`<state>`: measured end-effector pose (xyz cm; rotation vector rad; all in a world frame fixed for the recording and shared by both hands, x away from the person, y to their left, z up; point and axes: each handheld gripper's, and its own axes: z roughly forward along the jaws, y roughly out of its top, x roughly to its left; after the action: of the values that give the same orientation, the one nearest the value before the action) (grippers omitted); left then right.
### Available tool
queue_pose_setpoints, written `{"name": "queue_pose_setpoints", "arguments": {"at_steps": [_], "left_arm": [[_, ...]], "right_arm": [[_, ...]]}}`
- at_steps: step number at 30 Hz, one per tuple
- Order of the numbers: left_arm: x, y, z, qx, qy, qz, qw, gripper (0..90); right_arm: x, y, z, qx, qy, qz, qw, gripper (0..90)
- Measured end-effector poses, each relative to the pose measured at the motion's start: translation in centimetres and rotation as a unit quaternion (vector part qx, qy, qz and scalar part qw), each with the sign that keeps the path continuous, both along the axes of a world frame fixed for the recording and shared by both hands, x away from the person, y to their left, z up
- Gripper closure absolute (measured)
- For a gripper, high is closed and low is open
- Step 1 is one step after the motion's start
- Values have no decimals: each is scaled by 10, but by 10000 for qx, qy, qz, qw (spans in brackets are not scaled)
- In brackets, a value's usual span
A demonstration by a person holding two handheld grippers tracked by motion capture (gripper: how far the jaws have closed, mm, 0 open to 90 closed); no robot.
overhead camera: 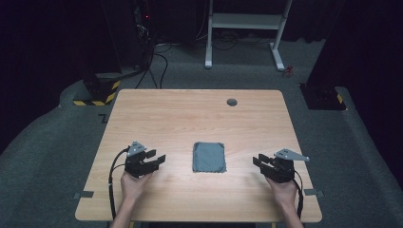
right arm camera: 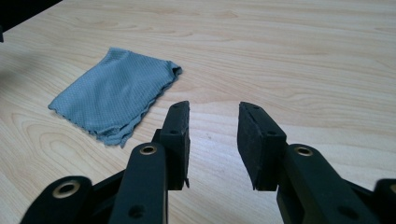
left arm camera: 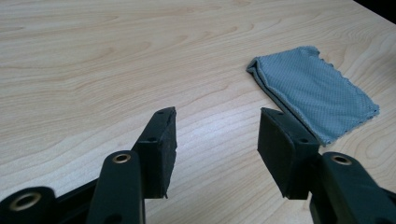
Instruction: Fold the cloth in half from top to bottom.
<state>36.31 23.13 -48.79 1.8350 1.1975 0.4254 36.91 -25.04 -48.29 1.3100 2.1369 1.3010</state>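
The left gripper [overhead camera: 159, 158] rested low over the surface [overhead camera: 166, 114] with its fingers [left arm camera: 161, 140] spread and nothing between them; the right gripper [overhead camera: 257, 160] sat likewise, its fingers [right arm camera: 180, 135] parted and empty; the two pointed inward toward each other across the near half of the surface; midway between them lay the folded grey cloth [overhead camera: 209, 157], flat, its long axis running from the near edge toward the far edge; it lay well apart from either pair of fingers, right of the left gripper and left of the right; judged by the gaps, neither hand was clearly nearer, so either could reach a side edge of the cloth first.
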Motion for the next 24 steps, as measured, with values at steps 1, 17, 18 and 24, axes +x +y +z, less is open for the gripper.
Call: {"name": "queue_pose_setpoints", "arguments": {"at_steps": [1, 17, 18, 24], "left_arm": [[0, 0, 0, 0, 0, 0, 10000, 478], [-6, 8, -24, 253, 219, 197, 9992, 476], [-7, 7, -25, 267, 225, 214, 9992, 476], [-5, 7, -31, 529, 252, 290, 9979, 475]], "right_arm": [[0, 0, 0, 0, 0, 0, 10000, 647], [-6, -14, -21, -312, 230, -292, 9988, 636], [-6, -15, -22, -356, 203, -285, 9988, 634], [-5, -16, -28, -555, 321, -385, 9972, 625]]}}
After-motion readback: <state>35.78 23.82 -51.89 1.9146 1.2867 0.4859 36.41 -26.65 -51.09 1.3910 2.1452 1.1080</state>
